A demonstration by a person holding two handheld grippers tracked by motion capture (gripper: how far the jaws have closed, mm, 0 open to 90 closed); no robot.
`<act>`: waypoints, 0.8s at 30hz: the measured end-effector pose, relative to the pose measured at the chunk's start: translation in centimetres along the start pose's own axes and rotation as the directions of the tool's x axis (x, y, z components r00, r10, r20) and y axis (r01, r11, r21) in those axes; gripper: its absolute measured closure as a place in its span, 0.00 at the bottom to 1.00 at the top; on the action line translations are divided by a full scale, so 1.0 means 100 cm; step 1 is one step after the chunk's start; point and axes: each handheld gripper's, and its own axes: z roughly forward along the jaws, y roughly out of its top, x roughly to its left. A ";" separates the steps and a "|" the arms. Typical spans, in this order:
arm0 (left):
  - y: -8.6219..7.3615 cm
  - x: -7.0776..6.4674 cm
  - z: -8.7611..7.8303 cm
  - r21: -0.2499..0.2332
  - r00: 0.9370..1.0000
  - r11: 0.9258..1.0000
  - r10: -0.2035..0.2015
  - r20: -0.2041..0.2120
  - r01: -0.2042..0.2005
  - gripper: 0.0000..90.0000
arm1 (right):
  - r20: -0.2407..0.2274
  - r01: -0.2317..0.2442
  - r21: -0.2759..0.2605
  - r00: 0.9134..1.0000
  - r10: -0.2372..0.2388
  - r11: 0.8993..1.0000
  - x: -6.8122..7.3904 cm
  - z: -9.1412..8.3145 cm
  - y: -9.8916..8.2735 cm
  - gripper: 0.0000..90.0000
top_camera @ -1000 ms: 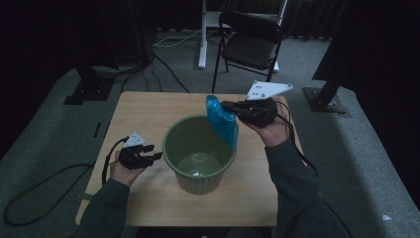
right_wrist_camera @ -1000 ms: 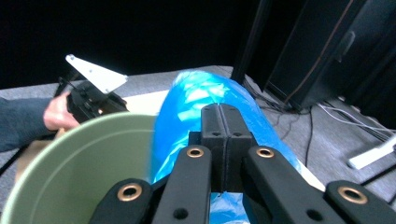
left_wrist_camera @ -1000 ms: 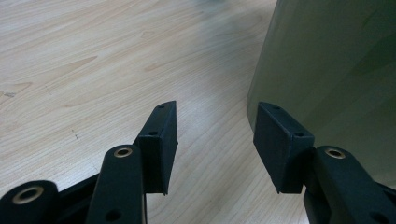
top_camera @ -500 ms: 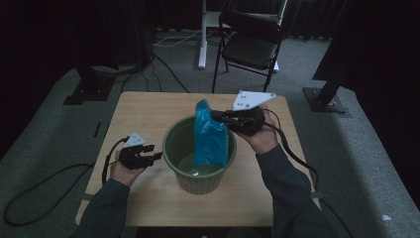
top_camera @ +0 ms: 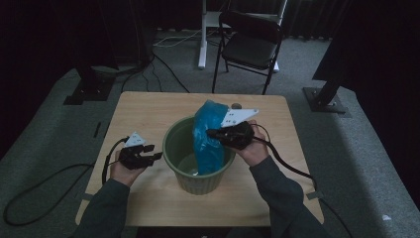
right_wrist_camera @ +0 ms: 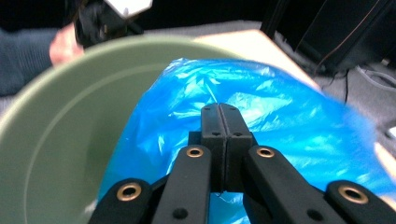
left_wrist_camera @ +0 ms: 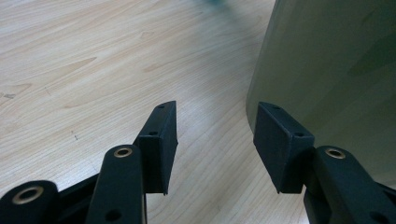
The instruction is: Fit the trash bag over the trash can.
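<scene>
In the high view, a green bucket (top_camera: pixel 199 158) stands near the middle of the wooden table (top_camera: pixel 148 106), a little toward the lower edge of the frame. A blue plastic bag (top_camera: pixel 208 136) hangs into the bucket's right half, its top rising above the rim. The right gripper (top_camera: pixel 214 133) holds the bag from the right, above the bucket's right rim. The left gripper (top_camera: pixel 153 157) rests on the table at lower left, just beside the bucket's outer wall. A black chair (top_camera: pixel 250 44) stands behind the table at the top of the frame.

In the left gripper view, the jaws stand spread with nothing between them; the bucket's wall (left_wrist_camera: pixel 336 70) fills the right side, close to the right jaw.

In the right gripper view, the jaws are pressed together, pinching the blue bag (right_wrist_camera: pixel 280 121), with the bucket's inside (right_wrist_camera: pixel 70 116) at left.
</scene>
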 end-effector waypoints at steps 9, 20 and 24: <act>0.000 0.000 0.000 0.001 1.000 1.000 0.003 0.000 -0.003 0.55 | -0.065 0.005 0.065 0.998 -0.001 0.998 0.010 0.012 -0.015 0.99; 0.000 0.000 -0.001 -0.003 1.000 1.000 0.000 0.000 0.000 0.55 | -0.008 -0.033 -0.033 0.999 0.033 0.999 -0.003 -0.015 -0.008 0.64; 0.000 0.000 0.000 -0.002 1.000 1.000 0.001 0.000 -0.001 0.55 | 0.059 -0.073 -0.040 0.995 0.076 0.997 -0.018 -0.021 -0.009 0.61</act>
